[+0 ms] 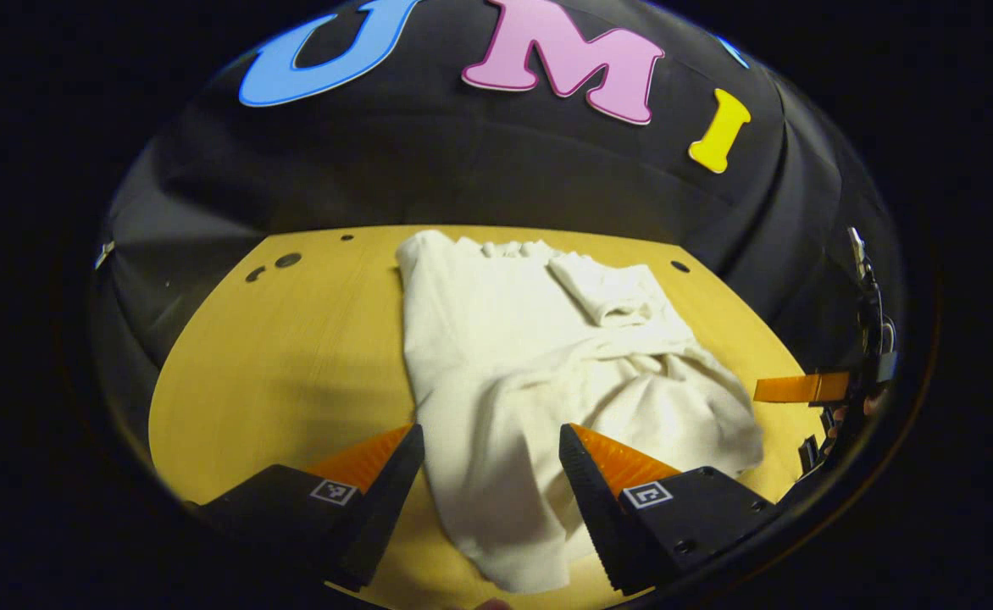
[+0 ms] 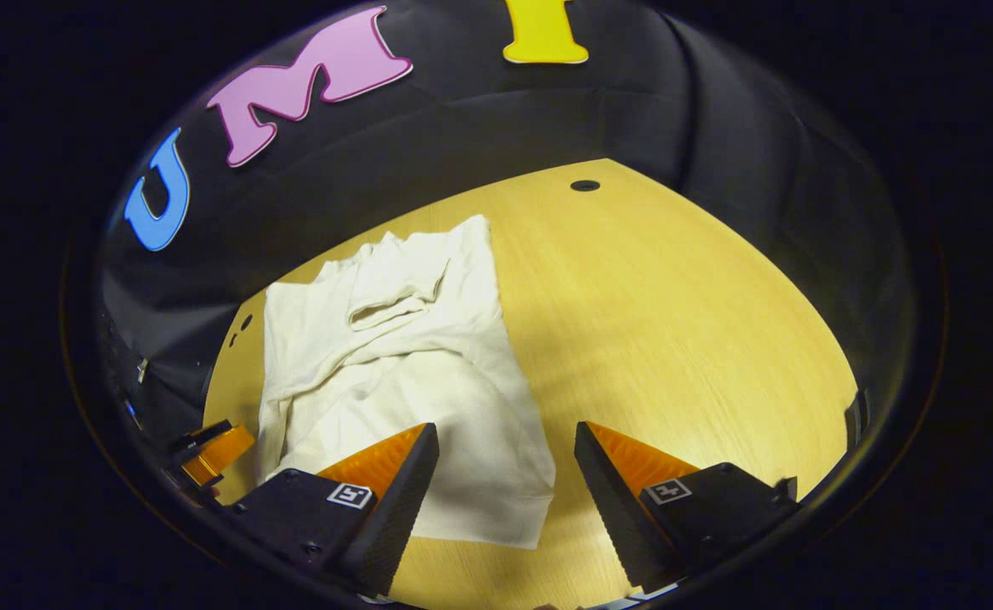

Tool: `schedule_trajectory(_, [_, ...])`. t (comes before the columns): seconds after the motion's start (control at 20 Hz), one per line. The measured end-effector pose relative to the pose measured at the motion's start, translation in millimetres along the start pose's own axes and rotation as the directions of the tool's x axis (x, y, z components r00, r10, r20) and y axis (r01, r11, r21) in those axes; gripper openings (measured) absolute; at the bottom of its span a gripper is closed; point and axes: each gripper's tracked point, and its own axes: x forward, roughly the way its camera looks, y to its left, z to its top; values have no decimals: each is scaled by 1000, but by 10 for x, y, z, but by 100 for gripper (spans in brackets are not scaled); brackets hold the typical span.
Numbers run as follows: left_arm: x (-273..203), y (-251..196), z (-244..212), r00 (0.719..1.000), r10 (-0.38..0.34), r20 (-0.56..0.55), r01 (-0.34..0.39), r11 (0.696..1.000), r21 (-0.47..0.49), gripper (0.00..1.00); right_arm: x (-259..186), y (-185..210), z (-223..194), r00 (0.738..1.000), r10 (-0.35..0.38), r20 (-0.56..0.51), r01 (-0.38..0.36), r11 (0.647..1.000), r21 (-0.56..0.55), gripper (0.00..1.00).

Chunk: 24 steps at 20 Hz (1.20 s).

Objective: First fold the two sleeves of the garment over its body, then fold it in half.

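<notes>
Broadly, a yellow wooden table [image 1: 293, 356] fills the booth floor of both views, with black cloth wall behind it. At the far left of the table, in the left gripper view, small dark holes [image 1: 287, 260] sit near the edge; another hole [image 1: 679, 266] lies at the far right. A cream garment [image 1: 530, 364] lies on the table, collar toward the far side, hem toward the near side. One sleeve [image 1: 602, 292] is folded over the body at the far right; the cloth near it is bunched and wrinkled.

Left gripper [image 1: 491, 470]: fingers spread wide, hovering over the garment's near hem, nothing between them. At the right edge of that view the other gripper's finger [image 1: 801, 388] pokes in over the table, just beside the garment's right side.

Right gripper view: garment [image 2: 395, 373] lies left of centre, bare table [image 2: 674, 322] to its right, one hole [image 2: 585, 185] far off. Right gripper [image 2: 507, 470]: fingers spread, left finger over the garment's near right corner, right finger over bare wood, gripping nothing. The left gripper [image 2: 213, 453] shows at the near left edge.

Writing: small square black-and-white marker tags [image 1: 647, 494] on the finger bases; not readable.
</notes>
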Motion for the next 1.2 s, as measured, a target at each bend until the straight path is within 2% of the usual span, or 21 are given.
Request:
schedule_trajectory(0.25, [-198, 72, -588, 996, 18, -85, -25, 996, -84, 99, 62, 57, -359, 997, 5, -71, -6, 1000, -11, 99])
schedule_trajectory(0.5, [-166, 5, -696, 995, 6, -103, -16, 995, -100, 99, 72, 30, -563, 992, -11, -124, 6, 999, -43, 99])
schedule_trajectory(0.65, [-85, -49, -815, 990, 9, -143, -30, 989, -145, 99, 118, 43, -542, 995, -20, -93, 15, 998, -56, 99])
schedule_trajectory(0.7, [-47, -78, -811, 991, 9, -131, -27, 991, -134, 94, 126, 46, -575, 995, -26, -100, 20, 998, -65, 99])
schedule_trajectory(0.8, [-57, -148, -849, 990, 4, -144, -18, 996, -91, 98, 137, 27, -610, 994, -41, -105, 31, 995, -98, 95])
schedule_trajectory(0.85, [-43, -158, -866, 989, 16, -148, -25, 998, -57, 91, 140, 48, -599, 993, -45, -109, 33, 994, -103, 92])
schedule_trajectory(0.9, [-15, -162, -883, 988, 30, -151, -35, 999, -25, 81, 149, 79, -610, 992, -44, -115, 33, 994, -101, 78])
schedule_trajectory(0.95, [0, -215, -874, 990, 14, -143, -16, 1000, -18, 78, 170, 125, -623, 992, -35, -125, 24, 995, -93, 63])
schedule_trajectory(1.0, [-1, -315, -877, 990, -23, -139, 19, 999, -28, 75, 154, 157, -622, 991, -33, -129, 22, 996, -85, 44])
schedule_trajectory(1.05, [9, -355, -874, 989, -43, -139, 37, 998, -40, 48, 182, 183, -635, 990, -26, -137, 16, 997, -77, 55])
schedule_trajectory(1.1, [7, -357, -875, 988, -58, -141, 52, 998, -46, 41, 182, 226, -648, 989, -11, -145, 0, 997, -73, 34])
schedule_trajectory(1.15, [-1, -359, -869, 988, -66, -141, 59, 997, -52, 34, 193, 268, -664, 988, 14, -156, -27, 996, -81, 19])
schedule_trajectory(1.2, [7, -369, -862, 987, -75, -141, 67, 996, -64, 30, 179, 266, -659, 987, 19, -157, -33, 996, -88, 10])
